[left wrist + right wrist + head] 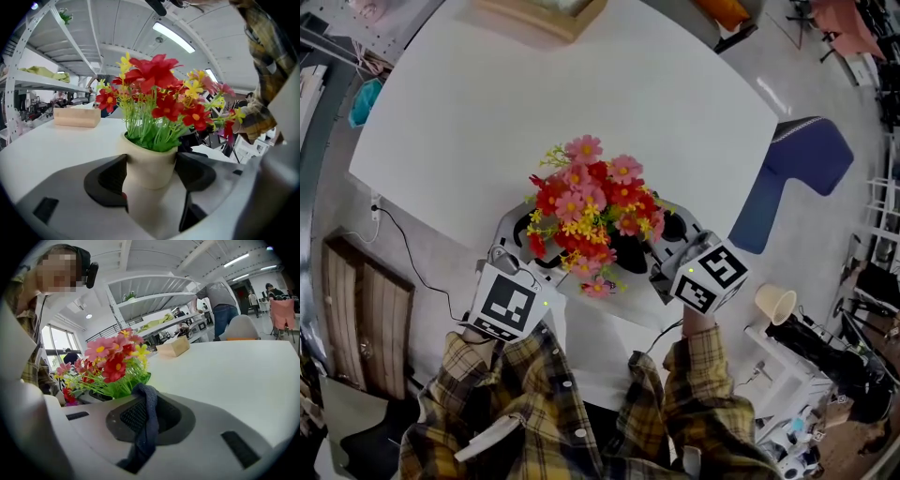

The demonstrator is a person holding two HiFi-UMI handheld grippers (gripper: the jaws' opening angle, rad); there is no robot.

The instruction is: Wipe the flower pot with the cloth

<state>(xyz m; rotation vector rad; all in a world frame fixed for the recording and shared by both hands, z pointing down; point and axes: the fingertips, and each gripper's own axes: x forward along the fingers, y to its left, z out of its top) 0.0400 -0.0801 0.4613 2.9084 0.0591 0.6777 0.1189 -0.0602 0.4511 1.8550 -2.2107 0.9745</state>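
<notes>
A cream flower pot [150, 166] with red, pink and yellow flowers [592, 211] stands near the front edge of the white table [581, 84]. My left gripper [151, 174] holds the pot from the left, one dark pad against each side of its wall. In the head view the blooms hide the pot, and the left gripper [542, 251] reaches in under them. My right gripper [143, 404] is shut on a dark blue cloth [146, 425] that hangs between its jaws. That gripper [664, 251] sits just right of the flowers [110, 364], the cloth beside the foliage.
A wooden box [546, 14] stands at the table's far edge. A blue chair [797, 173] and a paper cup [776, 302] are off to the right. A cable [403, 248] runs along the floor at left. People stand far back [220, 310].
</notes>
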